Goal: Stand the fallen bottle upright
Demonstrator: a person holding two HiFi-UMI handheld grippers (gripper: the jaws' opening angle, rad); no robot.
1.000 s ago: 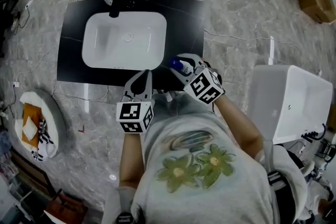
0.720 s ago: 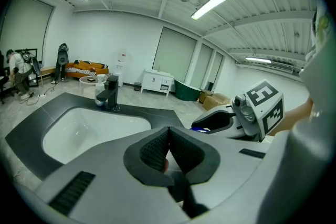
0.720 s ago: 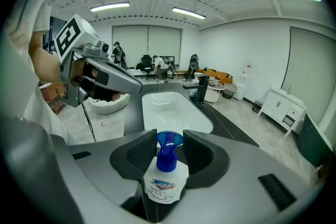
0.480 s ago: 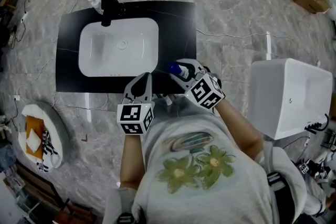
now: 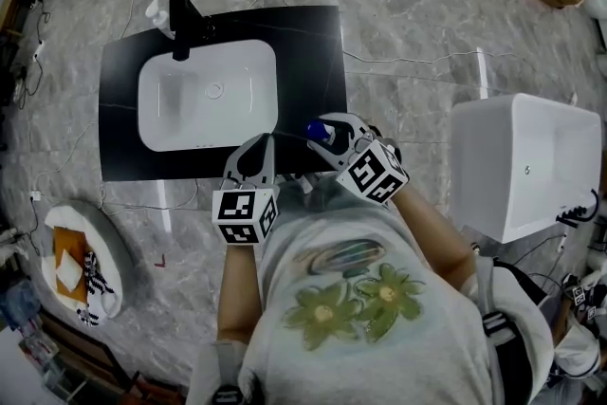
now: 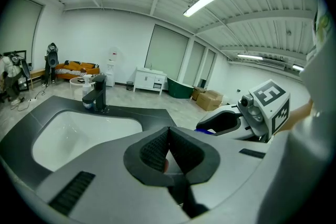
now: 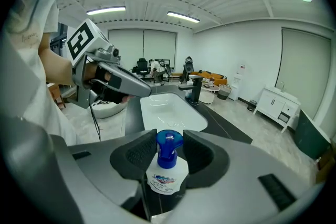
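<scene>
The right gripper [image 5: 329, 130] is clamping the bottle [image 5: 317, 129], and in the right gripper view its two dark pads are pressing in from either side on the bottle [image 7: 167, 166] just around the blue cap, with the white labelled body sitting lower between the jaws. The cap is pointing out toward the jaw tips. From the head view the bottle is hanging over the near right corner of the black counter [image 5: 318, 43], beside the white basin [image 5: 204, 95]. Whether its base is touching the counter is hard to tell, since the gripper is covering it. The left gripper [image 5: 260, 147] is hovering just beside the right one, over the near edge of the counter in front of the basin. In the left gripper view its jaws [image 6: 168, 134] are closing flat against each other with nothing between them. The black tap [image 5: 180, 24] is standing at the far left corner of the basin, well apart from both grippers, with a small white dispenser [image 5: 156, 12] just beside it. A white tub [image 5: 531, 166] is sitting on the floor to the right of the person.
</scene>
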